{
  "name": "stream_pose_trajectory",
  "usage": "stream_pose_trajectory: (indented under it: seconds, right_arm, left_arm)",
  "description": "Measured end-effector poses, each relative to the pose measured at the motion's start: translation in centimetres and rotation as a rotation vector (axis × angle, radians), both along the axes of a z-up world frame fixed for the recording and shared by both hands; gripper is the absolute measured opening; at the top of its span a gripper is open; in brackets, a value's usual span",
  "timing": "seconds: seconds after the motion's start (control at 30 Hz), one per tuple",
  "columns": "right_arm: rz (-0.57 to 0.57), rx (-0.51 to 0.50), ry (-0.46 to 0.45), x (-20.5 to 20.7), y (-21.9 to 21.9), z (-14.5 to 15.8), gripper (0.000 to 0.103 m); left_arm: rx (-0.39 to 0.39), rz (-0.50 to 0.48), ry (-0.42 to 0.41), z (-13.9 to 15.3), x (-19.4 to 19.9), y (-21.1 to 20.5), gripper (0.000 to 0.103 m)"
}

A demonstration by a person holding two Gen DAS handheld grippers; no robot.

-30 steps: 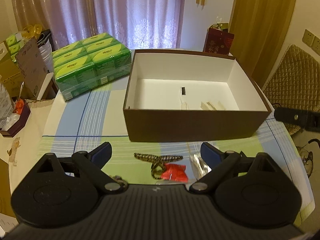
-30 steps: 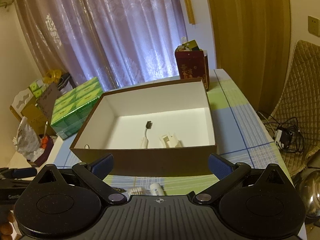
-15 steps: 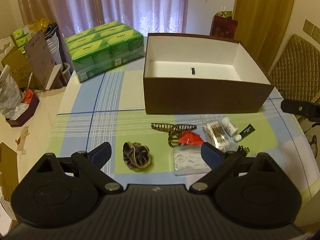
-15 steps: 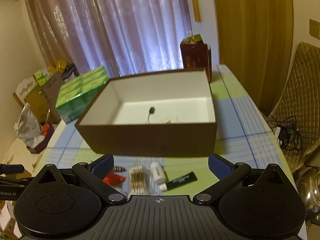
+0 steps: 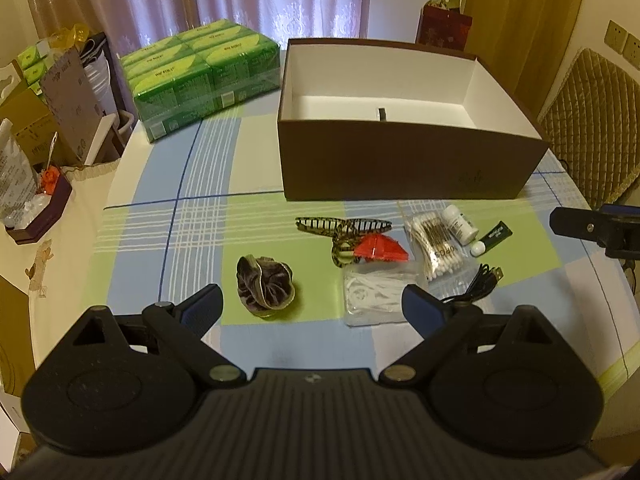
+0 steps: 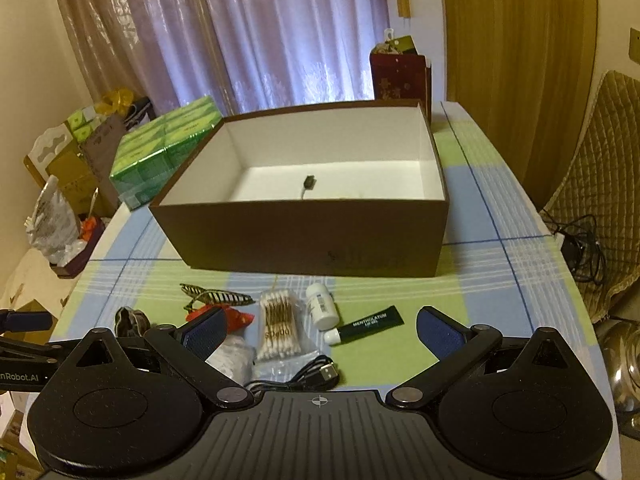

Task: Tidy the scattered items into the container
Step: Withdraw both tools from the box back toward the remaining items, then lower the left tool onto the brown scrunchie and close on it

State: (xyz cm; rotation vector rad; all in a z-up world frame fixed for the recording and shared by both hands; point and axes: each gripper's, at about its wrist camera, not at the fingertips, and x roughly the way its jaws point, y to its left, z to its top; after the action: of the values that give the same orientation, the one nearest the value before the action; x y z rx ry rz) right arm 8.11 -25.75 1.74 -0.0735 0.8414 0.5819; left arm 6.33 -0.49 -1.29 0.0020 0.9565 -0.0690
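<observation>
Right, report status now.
Left gripper and right gripper open, empty. Hair tie, hair clip, cotton swabs, cable outside the box. Nothing blocking.

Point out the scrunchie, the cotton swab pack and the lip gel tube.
scrunchie (image 5: 265,287), left wrist view, middle of the fabric.
cotton swab pack (image 6: 279,326), right wrist view, centre of the bag.
lip gel tube (image 6: 370,322), right wrist view, dark body.

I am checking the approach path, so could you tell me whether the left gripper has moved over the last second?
Yes. The left gripper has pulled back from the brown box, which now looks farther off, with more scattered items in view.
</observation>
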Motion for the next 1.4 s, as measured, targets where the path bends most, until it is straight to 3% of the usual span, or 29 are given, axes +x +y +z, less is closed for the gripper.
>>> stream_pose_trajectory:
  seconds: [0.63,1.4]
  right_arm:
    - [0.017,-0.045,0.1,0.5,0.4,-5.6,0.103]
    - [-0.023,-0.077,0.159,3.3,1.7,-8.5,0.103]
  left_arm:
    - [0.015,0.004,0.057,-3.8,0.4,2.2,0.094]
    - [0.036,-0.045,0.06,-6.7,5.1,3.1,0.084]
